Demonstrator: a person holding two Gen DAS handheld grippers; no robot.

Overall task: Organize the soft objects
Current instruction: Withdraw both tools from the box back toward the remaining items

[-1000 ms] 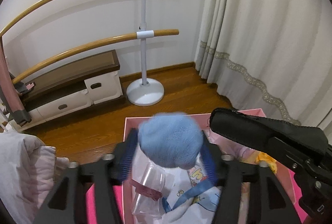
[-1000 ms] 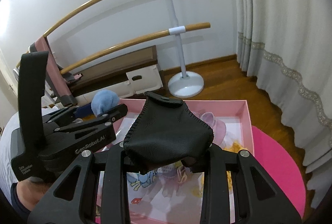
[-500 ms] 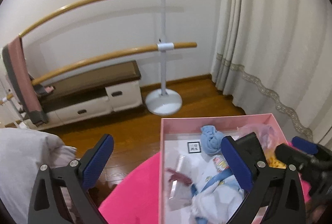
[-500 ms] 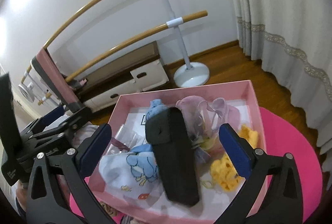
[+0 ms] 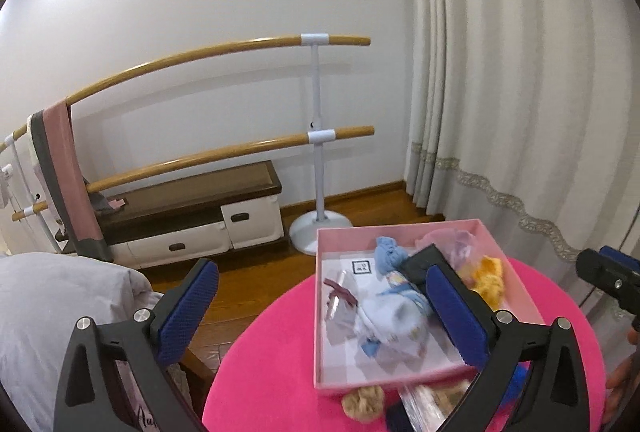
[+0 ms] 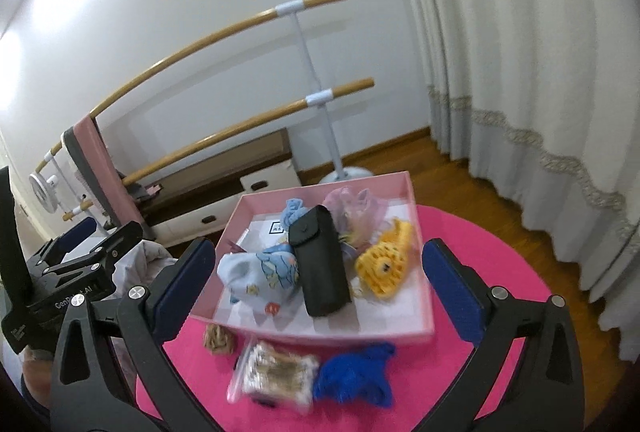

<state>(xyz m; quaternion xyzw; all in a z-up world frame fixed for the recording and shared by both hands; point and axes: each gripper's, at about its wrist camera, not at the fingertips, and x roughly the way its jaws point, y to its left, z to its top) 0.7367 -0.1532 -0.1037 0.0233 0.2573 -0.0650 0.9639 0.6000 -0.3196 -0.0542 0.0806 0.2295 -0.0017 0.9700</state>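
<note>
Pink box (image 6: 416,208) at frame centre held the black pouch (image 6: 320,268) and soft items, both the left gripper (image 5: 320,308) and right gripper (image 6: 320,280) gaped empty above, and the blue cloth (image 6: 356,372), seemingly fabric, at lower centre looked next for pickup.

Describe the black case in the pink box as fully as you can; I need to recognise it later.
The black case is a long, flat pouch that looks like stitched leather, with a flap held by a snap at its far end. It lies loose in the middle of the pink box, slanted, propped on the other soft things: the pale blue printed cloth at its left, the yellow knit piece at its right. No gripper touches it.
</note>
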